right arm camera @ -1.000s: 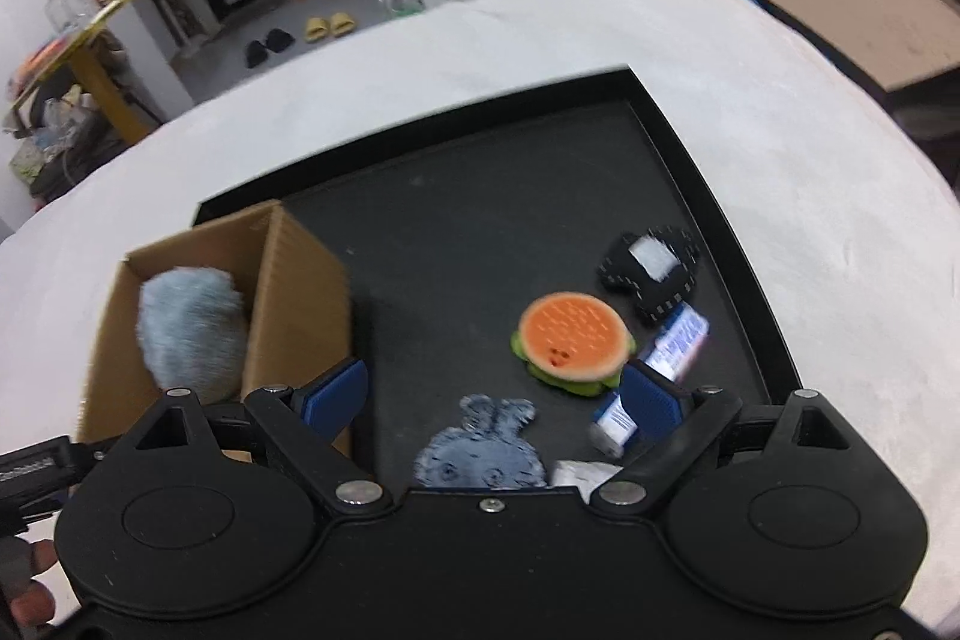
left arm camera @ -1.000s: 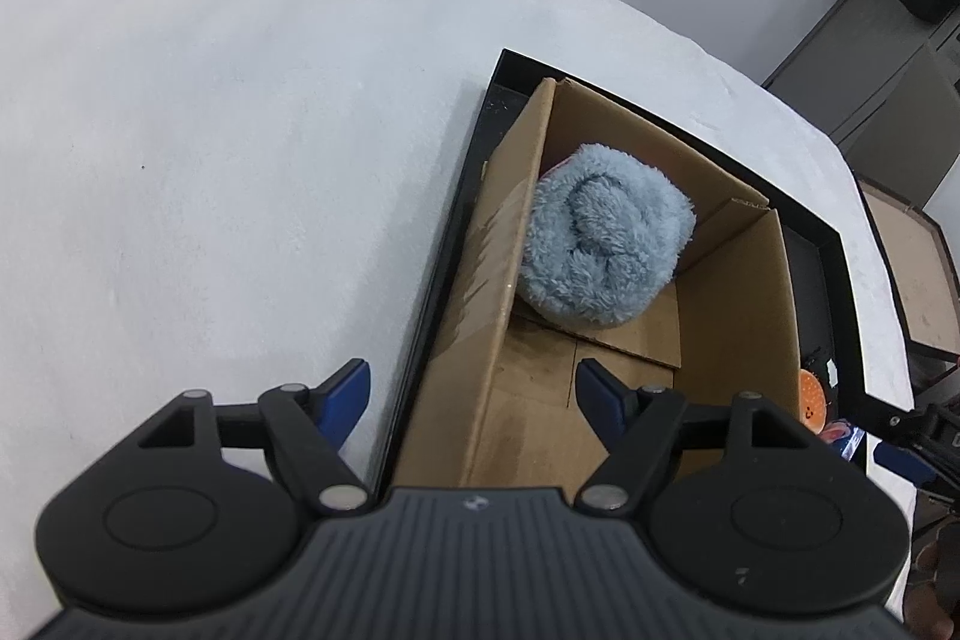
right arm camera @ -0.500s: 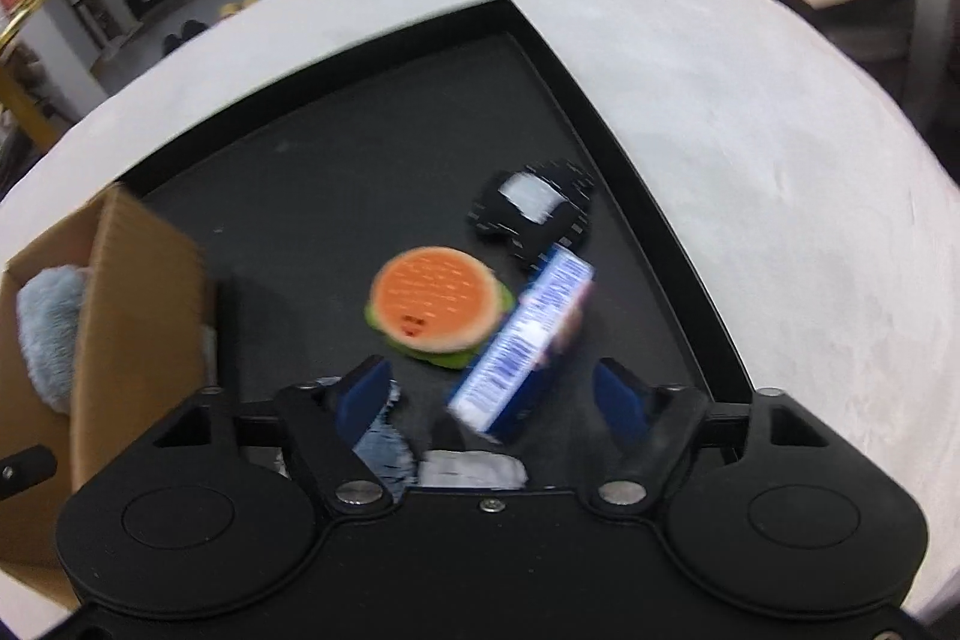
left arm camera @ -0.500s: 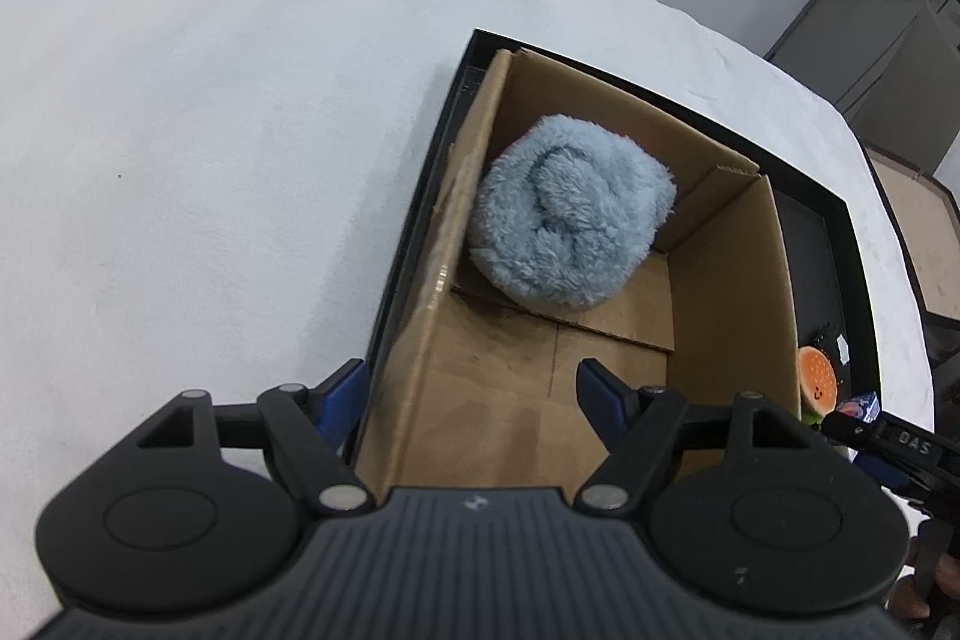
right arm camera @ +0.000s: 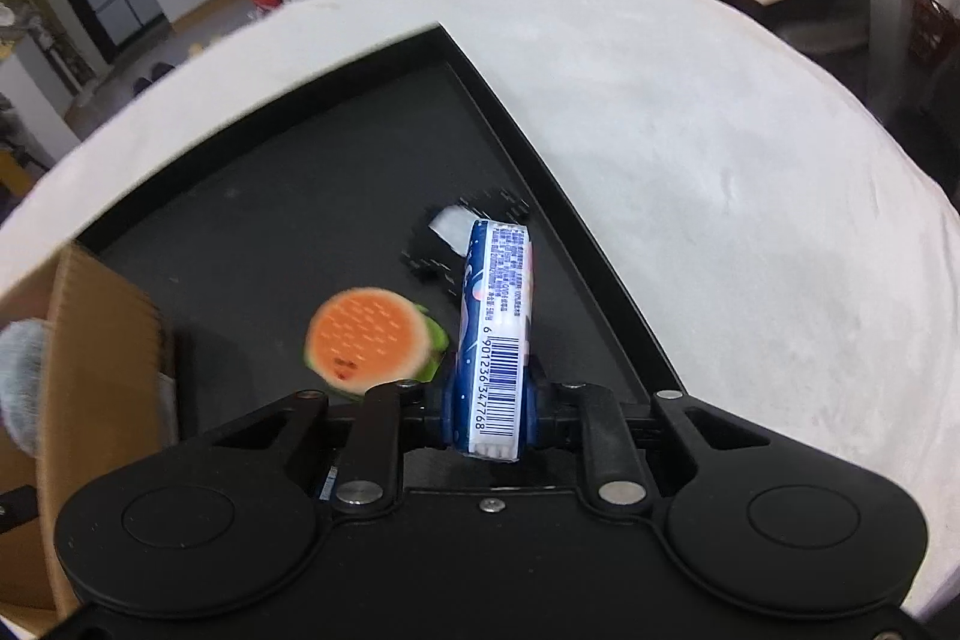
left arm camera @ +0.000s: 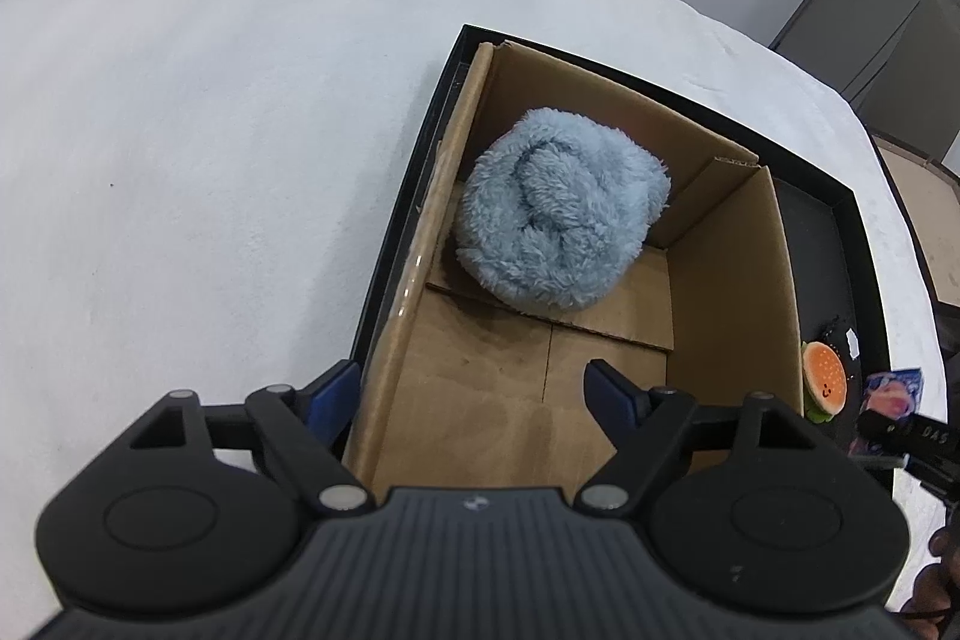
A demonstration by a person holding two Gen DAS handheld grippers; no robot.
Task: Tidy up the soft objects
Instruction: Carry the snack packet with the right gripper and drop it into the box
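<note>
While the left gripper hangs over the cardboard box, the right gripper clamps a tissue pack.

Left jaws are opening, straddling the box's left wall at lower left; a fluffy blue roll lies inside the box at centre. Right of the box, on the black tray, sits a burger plush. The pack's barcode reads 6 901236 347768.

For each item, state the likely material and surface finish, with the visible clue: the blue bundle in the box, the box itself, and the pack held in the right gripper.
Blue bundle: fluffy fleece or plush, matte; long shaggy pile shows.
Box: corrugated cardboard, raw brown, matte; fluted cut edge shows.
Pack: probably thin printed plastic film, slightly glossy; barcode and fine print, bending beyond the grip.
</note>
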